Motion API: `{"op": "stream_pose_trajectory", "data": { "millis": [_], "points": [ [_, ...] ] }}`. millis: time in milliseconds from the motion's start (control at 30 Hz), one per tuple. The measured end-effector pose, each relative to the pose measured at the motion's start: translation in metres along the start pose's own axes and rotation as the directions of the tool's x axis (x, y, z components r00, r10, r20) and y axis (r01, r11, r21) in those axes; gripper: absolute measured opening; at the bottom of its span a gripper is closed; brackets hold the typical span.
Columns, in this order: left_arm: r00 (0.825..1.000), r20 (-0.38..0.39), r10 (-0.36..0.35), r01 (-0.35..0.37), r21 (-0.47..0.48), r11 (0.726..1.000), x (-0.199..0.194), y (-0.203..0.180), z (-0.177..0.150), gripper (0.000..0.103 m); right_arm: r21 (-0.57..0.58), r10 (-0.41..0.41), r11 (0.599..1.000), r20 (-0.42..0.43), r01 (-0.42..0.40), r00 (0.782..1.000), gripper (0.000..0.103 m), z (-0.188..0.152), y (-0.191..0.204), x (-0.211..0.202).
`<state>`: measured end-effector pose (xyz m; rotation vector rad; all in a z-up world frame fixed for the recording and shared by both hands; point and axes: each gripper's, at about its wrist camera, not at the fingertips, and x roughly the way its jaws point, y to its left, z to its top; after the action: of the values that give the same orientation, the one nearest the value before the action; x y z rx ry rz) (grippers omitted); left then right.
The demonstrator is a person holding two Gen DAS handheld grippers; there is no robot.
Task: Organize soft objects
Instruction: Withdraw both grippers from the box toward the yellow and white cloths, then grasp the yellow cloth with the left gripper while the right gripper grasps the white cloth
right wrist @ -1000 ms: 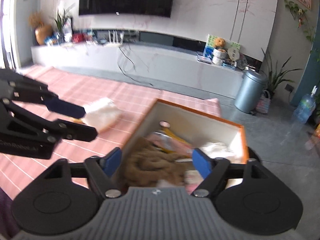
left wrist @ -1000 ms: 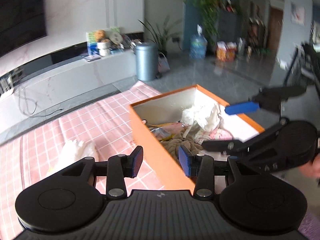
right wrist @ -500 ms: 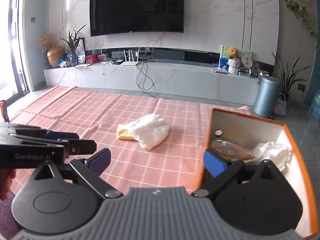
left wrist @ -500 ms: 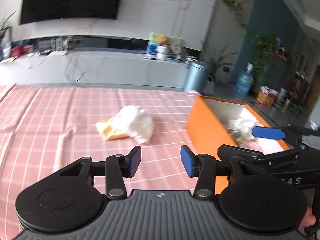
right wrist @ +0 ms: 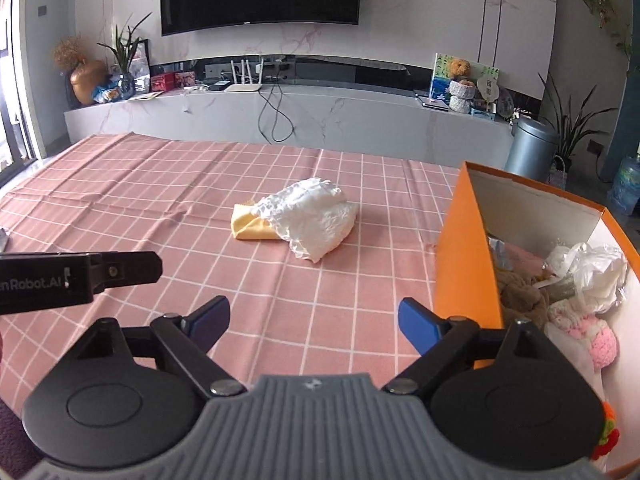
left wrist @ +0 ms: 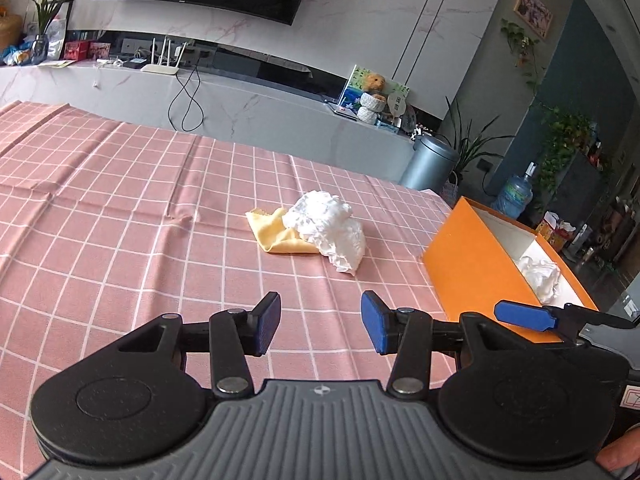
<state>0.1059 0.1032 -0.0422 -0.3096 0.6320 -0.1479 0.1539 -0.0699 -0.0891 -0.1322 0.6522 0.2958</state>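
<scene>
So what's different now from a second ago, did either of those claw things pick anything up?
No. Both swung away from over the orange box to face the white bundle and yellow cloth on the pink checked cloth. The left gripper is empty and part open; the right gripper is empty, its wide jaws closing a little. The bundle, cloth and box contents look unmoved.

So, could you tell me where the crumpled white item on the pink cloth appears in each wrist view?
Left wrist: crumpled white item just right of centre, on the yellow cloth.
Right wrist: crumpled white item at centre, partly covering the yellow cloth.
Shared landmark: the orange box to its right.
</scene>
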Motion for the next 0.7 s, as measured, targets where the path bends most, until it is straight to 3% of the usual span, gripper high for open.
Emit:
{"op": "stream_pose_trajectory", "data": {
  "millis": [467,700],
  "points": [
    [1.0,-0.021,-0.001,0.001,-0.025,1.0,0.05,0.027,0.017,0.059,0.041,-0.088,0.995,-0.019,0.089,0.996,0.067,0.029,0.003,0.068],
    [0.999,-0.044,-0.004,0.007,0.058,0.998,0.085,0.026,0.036,0.064,0.124,-0.082,0.989,-0.001,0.082,0.997,0.064,0.044,0.003,0.097]
  ]
}}
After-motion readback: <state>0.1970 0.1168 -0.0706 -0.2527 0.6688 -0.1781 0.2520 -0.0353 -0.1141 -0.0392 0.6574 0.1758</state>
